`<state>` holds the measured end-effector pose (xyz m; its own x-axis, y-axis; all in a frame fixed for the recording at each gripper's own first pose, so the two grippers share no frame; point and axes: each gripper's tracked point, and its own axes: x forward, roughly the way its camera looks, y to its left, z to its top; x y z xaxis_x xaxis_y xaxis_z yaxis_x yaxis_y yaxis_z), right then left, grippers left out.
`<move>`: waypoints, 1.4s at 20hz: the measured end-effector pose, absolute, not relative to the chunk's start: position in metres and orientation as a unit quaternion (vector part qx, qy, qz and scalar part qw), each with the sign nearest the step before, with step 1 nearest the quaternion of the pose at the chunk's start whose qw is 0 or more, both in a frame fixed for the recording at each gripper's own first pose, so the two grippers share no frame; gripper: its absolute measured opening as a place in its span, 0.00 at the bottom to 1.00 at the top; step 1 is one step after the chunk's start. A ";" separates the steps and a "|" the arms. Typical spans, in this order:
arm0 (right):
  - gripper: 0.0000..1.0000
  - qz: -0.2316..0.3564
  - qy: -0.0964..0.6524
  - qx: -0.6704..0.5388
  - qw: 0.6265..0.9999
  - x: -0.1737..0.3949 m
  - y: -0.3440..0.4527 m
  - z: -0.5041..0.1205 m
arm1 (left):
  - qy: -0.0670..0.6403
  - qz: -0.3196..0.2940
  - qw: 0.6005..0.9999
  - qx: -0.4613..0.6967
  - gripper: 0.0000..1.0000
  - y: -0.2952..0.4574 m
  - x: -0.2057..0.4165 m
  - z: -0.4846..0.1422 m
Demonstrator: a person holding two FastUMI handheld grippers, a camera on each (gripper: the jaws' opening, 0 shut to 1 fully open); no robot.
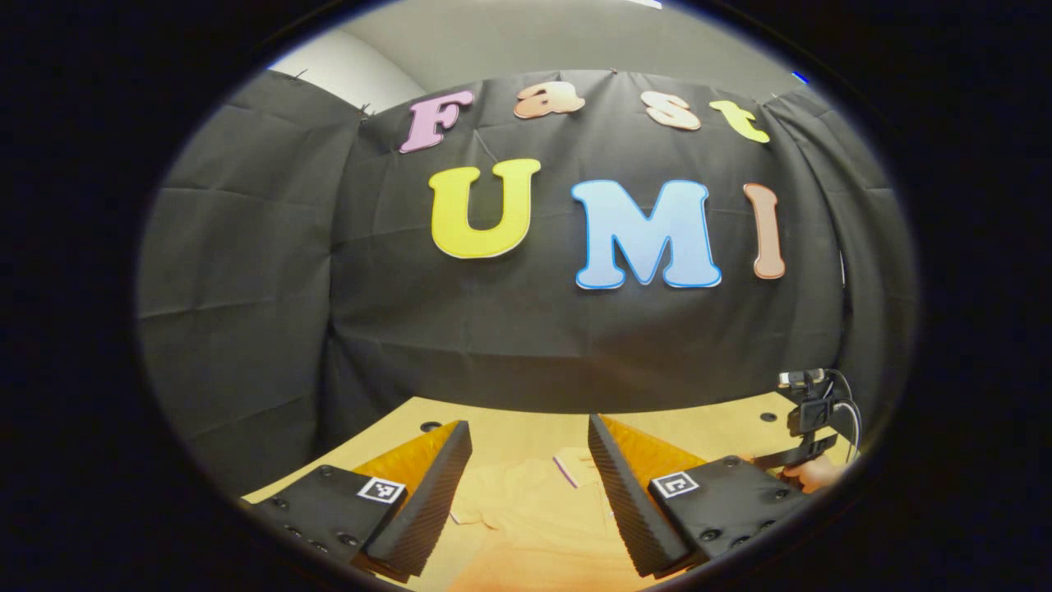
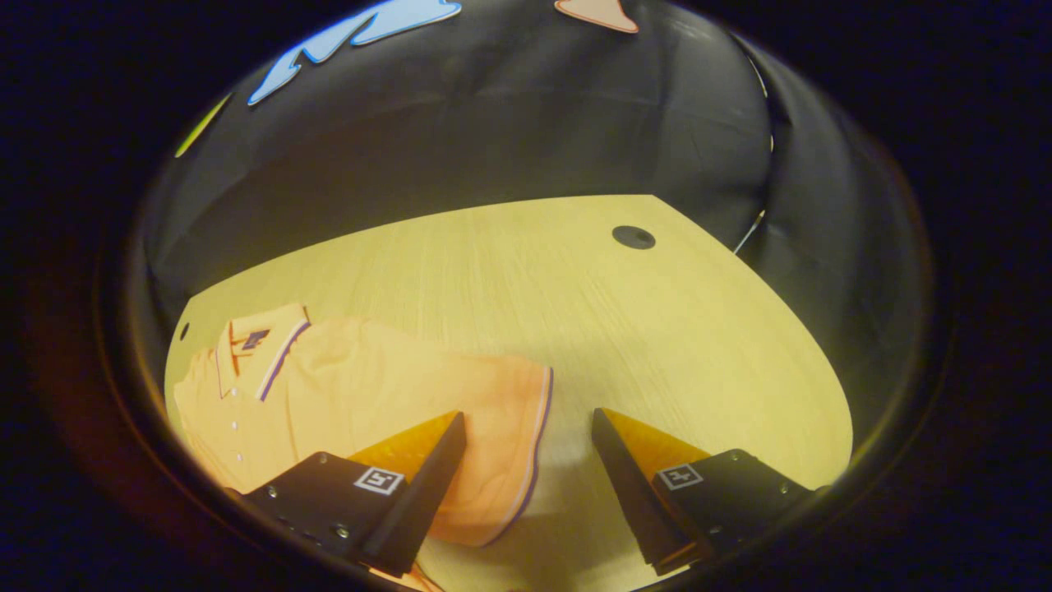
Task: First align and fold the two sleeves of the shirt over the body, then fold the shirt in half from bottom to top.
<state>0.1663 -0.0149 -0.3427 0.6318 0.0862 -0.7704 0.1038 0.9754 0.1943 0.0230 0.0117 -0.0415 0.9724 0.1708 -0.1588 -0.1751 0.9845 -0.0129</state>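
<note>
An orange polo shirt (image 2: 370, 386) lies flat on the wooden table (image 2: 575, 279), collar (image 2: 263, 341) toward the far left and one sleeve (image 2: 501, 444) spread out with a dark-trimmed cuff. In the right gripper view my right gripper (image 2: 526, 432) hovers open above that sleeve's cuff, nothing between its fingers. My left gripper (image 1: 530, 448) in the left gripper view is open too, held level over the shirt (image 1: 526, 510), whose collar (image 1: 571, 464) lies just ahead. The other gripper (image 1: 809, 419) and a hand (image 1: 809, 473) show at the right edge of that view.
Black cloth walls close off the table's far side and both sides. A round cable hole (image 2: 633, 238) sits near the table's far right corner, another hole (image 1: 430, 426) near the far left. Bare tabletop stretches to the right of the sleeve.
</note>
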 end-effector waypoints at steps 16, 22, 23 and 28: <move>0.02 0.028 0.413 0.094 0.905 0.173 0.004 -0.332 | 0.069 0.108 0.992 -0.013 0.95 0.028 -0.004 -0.035; 0.01 0.048 0.362 0.073 0.928 0.181 0.013 -0.292 | 0.066 0.126 0.990 -0.022 0.95 0.040 -0.021 -0.035; 0.02 0.052 0.350 0.062 0.933 0.182 0.014 -0.281 | 0.065 0.129 0.989 -0.022 0.95 0.043 -0.024 -0.035; 0.01 0.092 0.326 0.029 0.941 0.178 0.045 -0.251 | 0.067 0.143 0.987 -0.032 0.92 0.055 -0.036 -0.040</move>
<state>0.1779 0.0447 -0.2511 0.7709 0.1919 -0.6074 -0.1546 0.9814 0.1139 -0.0360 0.0551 -0.0402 0.9503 0.2775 -0.1412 -0.2862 0.9571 -0.0450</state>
